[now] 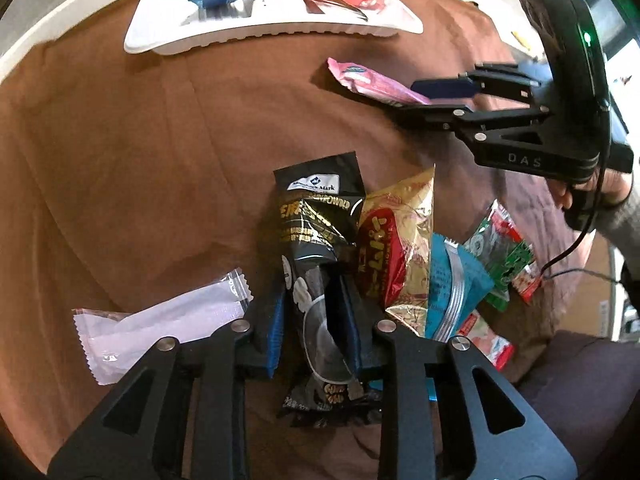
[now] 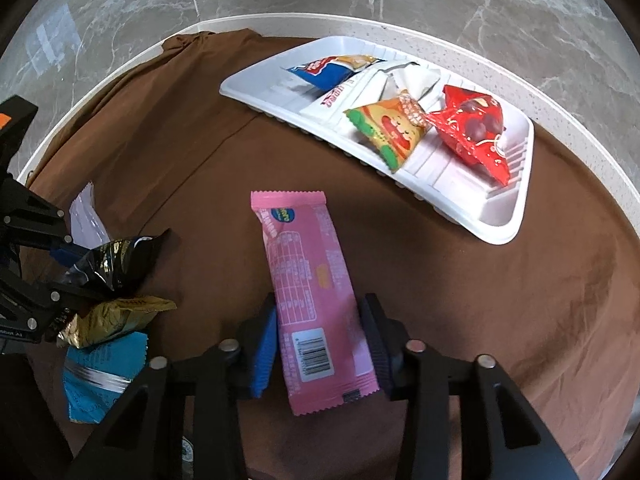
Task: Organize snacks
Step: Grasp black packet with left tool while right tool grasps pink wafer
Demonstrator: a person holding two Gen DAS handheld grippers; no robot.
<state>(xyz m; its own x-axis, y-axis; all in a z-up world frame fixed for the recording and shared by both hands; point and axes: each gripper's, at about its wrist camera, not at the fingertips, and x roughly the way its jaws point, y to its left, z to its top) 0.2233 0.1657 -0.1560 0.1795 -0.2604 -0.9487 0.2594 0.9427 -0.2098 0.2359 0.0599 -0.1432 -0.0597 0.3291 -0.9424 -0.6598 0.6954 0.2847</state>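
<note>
- Two grippers are at work over our brown cloth [image 2: 460, 280] on the round worktop [image 2: 600, 152].
- Our left gripper [image 1: 316, 320] has its jaws pinched on the black packet [image 1: 316, 220], which lies beside the gold packet [image 1: 404, 240], teal packet [image 1: 452, 280] and green packet [image 1: 500, 252].
- Our right gripper [image 2: 320, 320] straddles the pink bar [image 2: 312, 280]; the jaws sit at its two long edges, the left pad touching, the right pad just beside it.
- White tray [image 2: 500, 224] lies beyond, holding a red pouch [image 2: 472, 132], a burger-print pouch [image 2: 388, 132], a blue packet [image 2: 328, 72] and white packets [image 2: 400, 80].
- White wrapper [image 1: 160, 328] lies left of our left gripper.
</note>
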